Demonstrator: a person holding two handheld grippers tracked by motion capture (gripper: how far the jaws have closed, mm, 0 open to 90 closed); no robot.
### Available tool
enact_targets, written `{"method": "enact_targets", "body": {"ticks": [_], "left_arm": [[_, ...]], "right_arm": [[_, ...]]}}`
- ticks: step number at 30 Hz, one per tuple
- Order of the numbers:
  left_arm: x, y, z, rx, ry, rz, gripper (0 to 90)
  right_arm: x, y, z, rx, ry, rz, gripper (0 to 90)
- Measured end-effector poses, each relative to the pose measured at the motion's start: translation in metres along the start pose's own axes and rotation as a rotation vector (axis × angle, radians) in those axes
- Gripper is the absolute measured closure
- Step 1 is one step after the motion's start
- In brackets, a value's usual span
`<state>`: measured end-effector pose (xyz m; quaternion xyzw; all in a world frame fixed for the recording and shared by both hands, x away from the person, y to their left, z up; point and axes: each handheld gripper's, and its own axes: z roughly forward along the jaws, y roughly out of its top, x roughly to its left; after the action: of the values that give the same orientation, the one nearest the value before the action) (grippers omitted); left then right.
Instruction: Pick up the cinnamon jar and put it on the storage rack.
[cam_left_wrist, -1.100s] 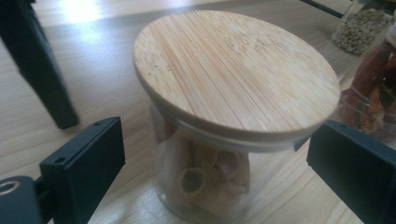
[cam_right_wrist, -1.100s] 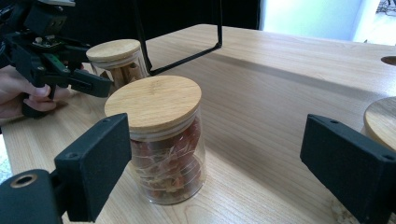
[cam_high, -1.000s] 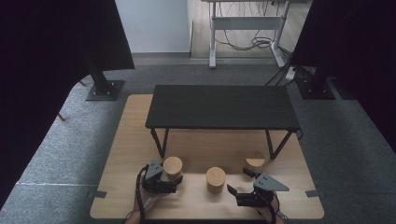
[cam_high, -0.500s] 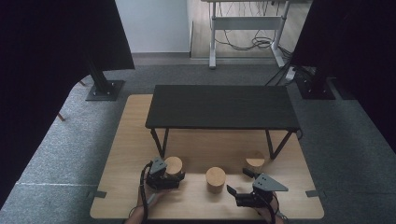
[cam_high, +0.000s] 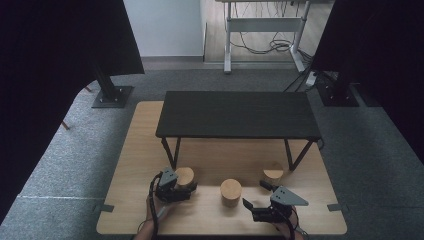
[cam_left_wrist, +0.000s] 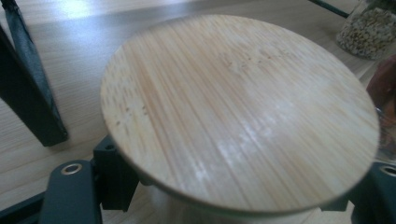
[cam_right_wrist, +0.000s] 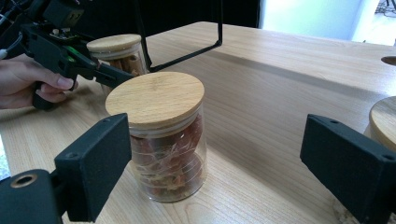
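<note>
Three glass jars with bamboo lids stand on the wooden board in front of a low black table (cam_high: 235, 115). My left gripper (cam_high: 176, 189) is at the left jar (cam_high: 185, 176); its lid (cam_left_wrist: 233, 107) looms close over the left gripper (cam_left_wrist: 238, 196), whose jaws stand wide on either side of the glass, and contact is hidden. My right gripper (cam_high: 256, 196) is open and points at the middle jar (cam_right_wrist: 161, 140) of reddish pieces, a little short of it. The right jar (cam_high: 273, 173) stands beside the right jaw.
The black table's legs (cam_high: 172, 152) rise just behind the jars, one close to the left jar (cam_right_wrist: 116, 53). A hand (cam_right_wrist: 28, 84) holds the left gripper (cam_right_wrist: 109, 70). The wooden board (cam_high: 145, 150) ends near my grippers; grey carpet surrounds it.
The left gripper has edged slightly forward around the left jar. The right gripper has shifted a little toward the middle jar. The jars stand where they were.
</note>
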<state>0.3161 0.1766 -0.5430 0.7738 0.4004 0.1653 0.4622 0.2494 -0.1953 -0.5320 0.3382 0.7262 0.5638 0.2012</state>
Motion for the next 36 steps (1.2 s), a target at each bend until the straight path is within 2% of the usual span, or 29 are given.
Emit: {"method": "enact_targets", "body": {"ticks": [6,15,23,36], "left_arm": [[0.001,0.004,-0.008,-0.025,0.010,0.004,25.5],[0.002,0.007,-0.013,-0.026,0.009,0.005,25.5],[-0.002,0.010,-0.017,-0.030,-0.016,0.030,25.6],[-0.005,0.011,-0.023,-0.033,-0.027,0.047,25.5]], "right_arm": [[0.001,-0.001,0.001,0.005,0.006,-0.003,8.2],[0.002,-0.002,0.003,0.015,0.011,-0.006,8.0],[0.001,-0.004,0.005,0.024,0.010,-0.006,7.9],[0.002,-0.004,0.006,0.031,0.019,-0.009,8.1]]}}
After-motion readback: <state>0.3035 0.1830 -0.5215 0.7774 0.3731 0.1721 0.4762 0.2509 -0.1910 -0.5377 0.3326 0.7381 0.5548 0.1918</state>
